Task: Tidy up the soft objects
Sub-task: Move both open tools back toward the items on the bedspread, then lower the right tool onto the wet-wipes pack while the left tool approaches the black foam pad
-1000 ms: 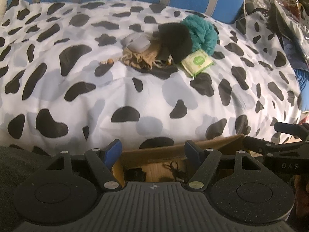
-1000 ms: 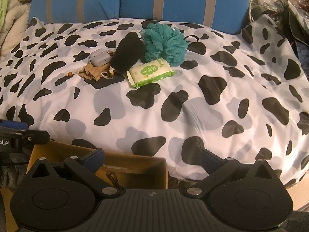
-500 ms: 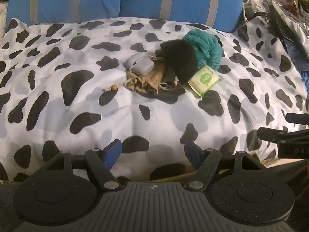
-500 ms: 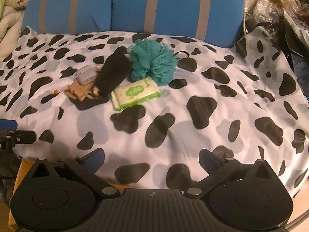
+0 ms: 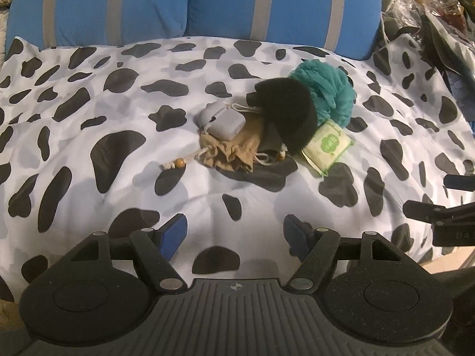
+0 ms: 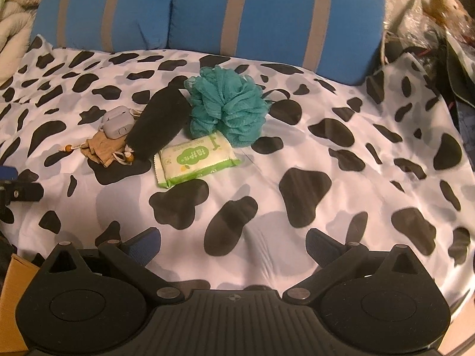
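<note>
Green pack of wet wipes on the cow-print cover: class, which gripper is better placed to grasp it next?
Probably the right gripper: open and empty, with the green pack of wet wipes fully visible ahead. From the left gripper, the black sponge partly overlaps it.

Teal loofah, black sponge, wipes pack clustered (touching) on bedspread.

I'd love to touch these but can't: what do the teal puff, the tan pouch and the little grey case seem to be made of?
The teal puff looks like gathered nylon mesh, matte and ruffled. The tan pouch seems a coarse woven cloth, wrinkled, with a cord and wooden-looking beads. The grey case looks like smooth matte silicone or plastic, with rounded corners; which of the two I cannot tell.
</note>
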A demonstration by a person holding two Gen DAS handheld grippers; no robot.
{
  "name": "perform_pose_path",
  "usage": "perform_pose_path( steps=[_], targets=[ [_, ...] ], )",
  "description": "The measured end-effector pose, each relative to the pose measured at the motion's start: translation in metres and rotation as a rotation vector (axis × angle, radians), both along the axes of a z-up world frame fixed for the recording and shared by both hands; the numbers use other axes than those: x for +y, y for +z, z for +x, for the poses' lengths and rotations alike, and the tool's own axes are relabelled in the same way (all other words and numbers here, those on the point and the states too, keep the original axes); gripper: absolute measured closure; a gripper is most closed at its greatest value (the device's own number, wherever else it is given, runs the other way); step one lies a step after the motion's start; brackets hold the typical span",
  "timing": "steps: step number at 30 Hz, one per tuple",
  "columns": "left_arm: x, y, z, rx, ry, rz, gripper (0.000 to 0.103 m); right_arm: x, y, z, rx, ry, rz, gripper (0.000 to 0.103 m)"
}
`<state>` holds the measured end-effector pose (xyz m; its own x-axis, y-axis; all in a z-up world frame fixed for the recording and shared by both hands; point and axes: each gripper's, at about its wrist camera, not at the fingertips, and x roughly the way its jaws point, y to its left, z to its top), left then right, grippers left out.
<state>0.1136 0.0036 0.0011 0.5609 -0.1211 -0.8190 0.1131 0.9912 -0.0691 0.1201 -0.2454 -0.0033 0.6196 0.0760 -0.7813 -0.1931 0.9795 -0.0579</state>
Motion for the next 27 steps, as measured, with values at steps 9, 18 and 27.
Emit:
perform_pose_path(
  steps=[9, 18, 27],
  targets=[
    [0.006, -0.003, 0.022, 0.015, 0.024, -0.014, 0.032, 0.01, -0.009, 0.03, 0.0, 0.091, -0.023, 0.0],
    [0.008, -0.007, 0.043, 0.029, 0.027, -0.015, 0.032, 0.022, -0.022, 0.062, 0.01, 0.179, -0.024, 0.0],
    [0.012, -0.009, 0.065, 0.043, 0.04, -0.019, 0.032, 0.029, -0.036, 0.094, 0.023, 0.223, 0.001, 0.0]
  ],
)
